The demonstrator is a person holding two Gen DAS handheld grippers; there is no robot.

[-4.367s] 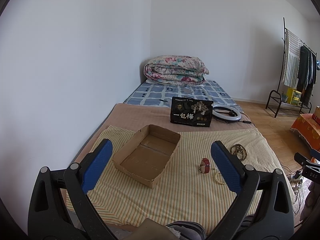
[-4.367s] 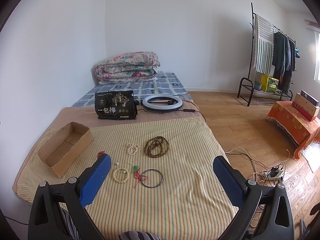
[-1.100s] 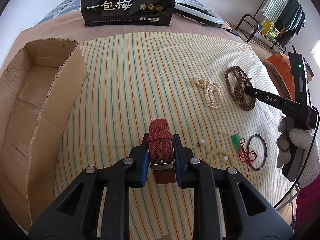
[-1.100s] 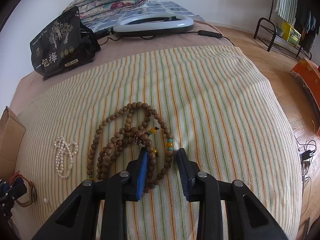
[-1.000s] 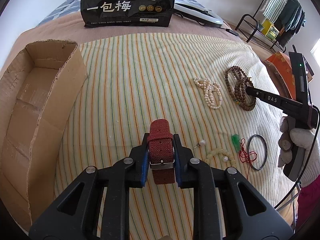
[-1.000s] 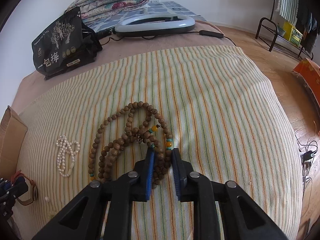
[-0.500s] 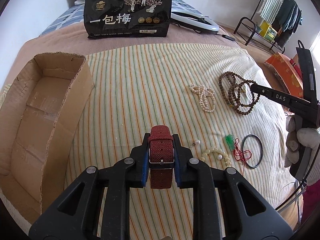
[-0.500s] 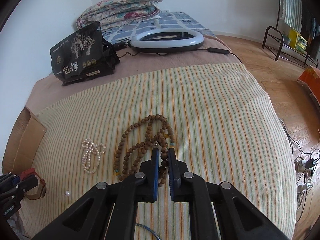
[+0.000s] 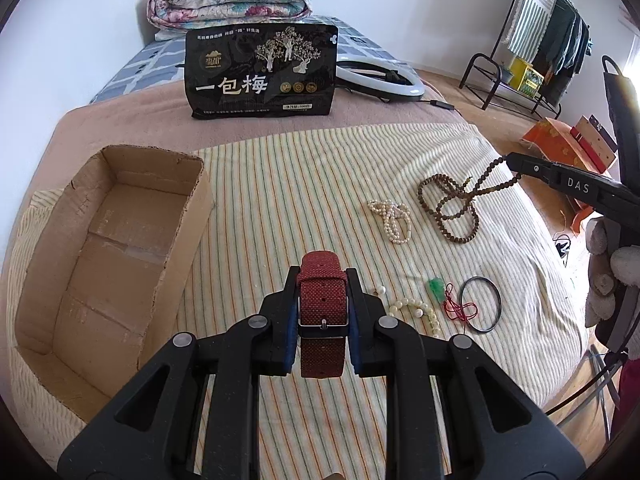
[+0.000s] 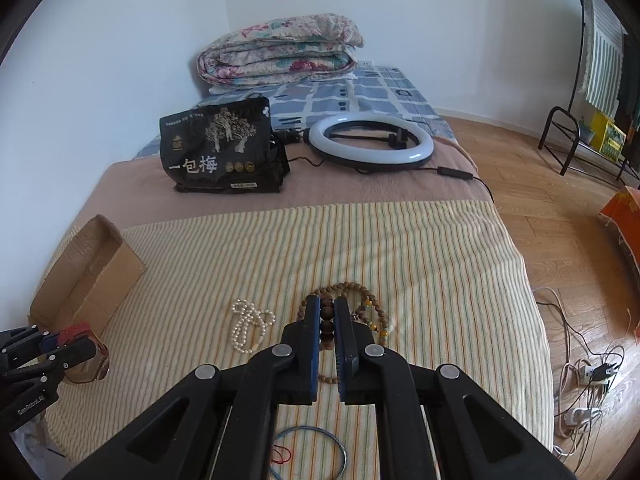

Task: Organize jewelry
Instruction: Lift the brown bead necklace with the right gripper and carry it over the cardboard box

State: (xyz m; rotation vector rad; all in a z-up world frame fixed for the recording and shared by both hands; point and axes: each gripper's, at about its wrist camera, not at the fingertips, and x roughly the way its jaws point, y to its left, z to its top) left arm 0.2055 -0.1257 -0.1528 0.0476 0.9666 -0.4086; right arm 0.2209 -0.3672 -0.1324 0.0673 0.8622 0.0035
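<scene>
My left gripper (image 9: 322,276) is shut on a red woven watch strap (image 9: 322,304) and holds it above the striped cloth, right of the open cardboard box (image 9: 104,240). My right gripper (image 10: 327,306) is shut on the brown wooden bead necklace (image 10: 327,322) and lifts one end; most of the necklace (image 9: 452,208) still lies on the cloth. A pearl strand (image 9: 392,220), a pale bead bracelet (image 9: 416,312), a green pendant on red cord (image 9: 438,286) and a dark bangle (image 9: 480,304) lie on the cloth.
A black snack bag (image 9: 260,76) stands behind the cloth, with a ring light (image 10: 370,144) and folded quilt (image 10: 280,48) beyond. The bed edge drops to wood floor with cables (image 10: 584,376) on the right. A clothes rack (image 9: 540,40) stands far right.
Both grippers closed from wide open: the left took the red watch strap, the right closed on the wooden beads. Over the last second both have risen and pulled back.
</scene>
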